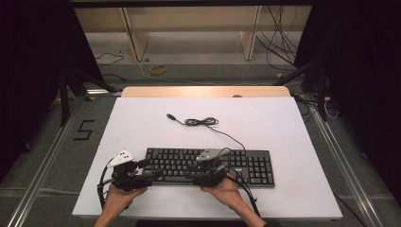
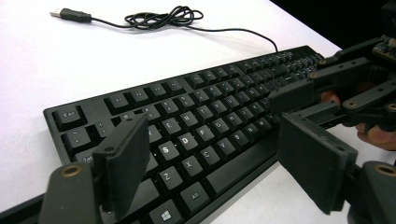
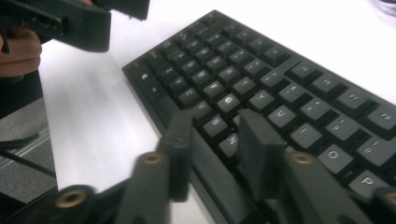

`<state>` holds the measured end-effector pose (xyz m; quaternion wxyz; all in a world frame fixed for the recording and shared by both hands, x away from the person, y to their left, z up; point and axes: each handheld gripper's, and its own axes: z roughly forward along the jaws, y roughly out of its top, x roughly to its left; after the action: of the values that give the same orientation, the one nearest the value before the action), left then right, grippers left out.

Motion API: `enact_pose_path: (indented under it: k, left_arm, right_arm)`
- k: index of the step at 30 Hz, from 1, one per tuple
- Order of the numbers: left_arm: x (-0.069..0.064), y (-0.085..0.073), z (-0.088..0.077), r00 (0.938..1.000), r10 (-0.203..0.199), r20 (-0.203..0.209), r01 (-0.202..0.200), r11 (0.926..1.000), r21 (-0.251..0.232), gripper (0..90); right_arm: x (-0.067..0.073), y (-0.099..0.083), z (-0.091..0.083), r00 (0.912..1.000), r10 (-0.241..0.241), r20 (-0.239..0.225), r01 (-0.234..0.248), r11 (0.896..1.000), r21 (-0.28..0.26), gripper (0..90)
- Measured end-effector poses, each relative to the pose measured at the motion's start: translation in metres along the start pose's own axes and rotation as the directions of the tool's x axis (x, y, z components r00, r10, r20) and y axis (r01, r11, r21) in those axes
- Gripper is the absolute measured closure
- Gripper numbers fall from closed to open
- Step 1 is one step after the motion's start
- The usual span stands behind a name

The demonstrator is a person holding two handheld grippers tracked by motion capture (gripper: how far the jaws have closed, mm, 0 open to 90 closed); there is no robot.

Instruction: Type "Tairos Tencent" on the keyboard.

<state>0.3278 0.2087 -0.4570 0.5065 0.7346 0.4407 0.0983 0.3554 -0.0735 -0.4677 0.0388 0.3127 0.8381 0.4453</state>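
Observation:
A black keyboard (image 1: 208, 165) (image 2: 196, 126) (image 3: 261, 79) lies near the front of the white table top (image 1: 142, 123). Its cable (image 1: 201, 122) (image 2: 163, 17) is coiled behind it and ends in a loose USB plug (image 1: 170, 116). My left gripper (image 1: 155, 173) (image 2: 217, 158) stands open at the keyboard's left front, jaws wide above the lower-left keys. My right gripper (image 1: 190, 172) (image 3: 217, 135) hovers at the front edge near the middle, pointing left. Its jaws are apart, one over the letter keys and one past the front edge, and they grip nothing. It also appears in the left gripper view (image 2: 327, 88).
Bare white table lies behind and to both sides of the keyboard. A wooden strip (image 1: 205, 91) borders the far edge. Beyond it are wooden shelf legs (image 1: 135, 38), loose floor cables (image 1: 283, 42) and dark stands at either side.

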Motion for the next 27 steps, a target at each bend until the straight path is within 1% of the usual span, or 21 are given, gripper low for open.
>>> enact_pose_path:
  k: [1, 2, 3, 4, 6, 7, 9, 10, 15, 18, 20, 23, 25, 27]
  left_arm:
    - [0.001, 0.0, 0.0, 1.0, 0.0, -0.004, 0.0, 1.0, 0.002, 25.6]
    - [0.001, 0.0, 0.0, 1.0, -0.001, -0.007, 0.001, 1.0, 0.004, 25.6]
    - [0.001, 0.0, 0.0, 0.9999, -0.002, -0.011, 0.002, 1.0, 0.006, 25.7]
    - [0.001, 0.0, 0.0, 0.9999, -0.004, -0.014, 0.004, 1.0, 0.008, 25.7]
    - [0.002, 0.0, 0.0, 0.9997, -0.006, -0.022, 0.006, 0.9999, 0.013, 25.9]
    - [0.003, 0.0, 0.0, 0.9996, -0.009, -0.028, 0.009, 0.9999, 0.013, 26.0]
    - [0.004, 0.0, 0.0, 0.9991, -0.012, -0.04, 0.013, 0.9997, 0.021, 26.7]
    - [0.004, -0.001, 0.0, 0.9986, -0.019, -0.049, 0.02, 0.9995, 0.025, 27.5]
    - [0.009, -0.001, 0.0, 0.9966, -0.032, -0.076, 0.035, 0.9981, 0.05, 32.3]
    - [0.012, -0.002, 0.0, 0.9958, -0.039, -0.082, 0.045, 0.997, 0.064, 38.9]
    - [0.012, -0.003, 0.0, 0.9943, -0.034, -0.101, 0.042, 0.996, 0.079, 43.4]
    - [0.014, -0.004, 0.001, 0.9932, -0.03, -0.112, 0.041, 0.9947, 0.094, 52.7]
    - [0.015, -0.005, 0.002, 0.9923, -0.023, -0.122, 0.037, 0.993, 0.113, 58.3]
    - [0.016, -0.006, 0.003, 0.9919, -0.022, -0.125, 0.038, 0.9913, 0.126, 64.6]
  right_arm:
    - [-0.002, 0.002, -0.002, 0.9999, 0.009, -0.006, -0.009, 1.0, -0.008, 60.3]
    - [-0.003, 0.002, -0.002, 1.0, 0.008, -0.005, -0.008, 1.0, -0.014, 59.1]
    - [-0.004, 0.003, -0.003, 0.9998, 0.016, -0.012, -0.017, 1.0, -0.012, 56.6]
    - [-0.004, 0.004, -0.003, 0.9998, 0.019, -0.008, -0.02, 1.0, -0.015, 53.8]
    - [-0.005, 0.006, -0.003, 0.9996, 0.026, -0.007, -0.026, 1.0, -0.01, 50.4]
    - [-0.006, 0.007, -0.004, 0.9997, 0.021, -0.008, -0.021, 1.0, -0.011, 48.7]
    - [-0.007, 0.009, -0.003, 0.9995, 0.031, -0.004, -0.031, 1.0, -0.007, 44.3]
    - [-0.008, 0.01, -0.002, 0.9997, 0.026, -0.003, -0.026, 1.0, -0.004, 42.7]
    - [-0.01, 0.014, 0.0, 0.9995, 0.033, 0.004, -0.033, 0.999, -0.004, 39.4]
    - [-0.012, 0.018, 0.001, 0.9995, 0.031, 0.006, -0.031, 0.999, -0.009, 38.6]
    - [-0.013, 0.02, 0.003, 0.9994, 0.033, 0.006, -0.033, 0.999, -0.009, 38.1]
    - [-0.014, 0.023, 0.006, 0.9993, 0.037, 0.009, -0.037, 0.999, -0.006, 37.9]
    - [-0.015, 0.026, 0.008, 0.9993, 0.037, 0.012, -0.037, 0.999, -0.007, 39.2]
    - [-0.015, 0.028, 0.009, 0.9991, 0.038, 0.017, -0.038, 0.999, -0.01, 42.5]
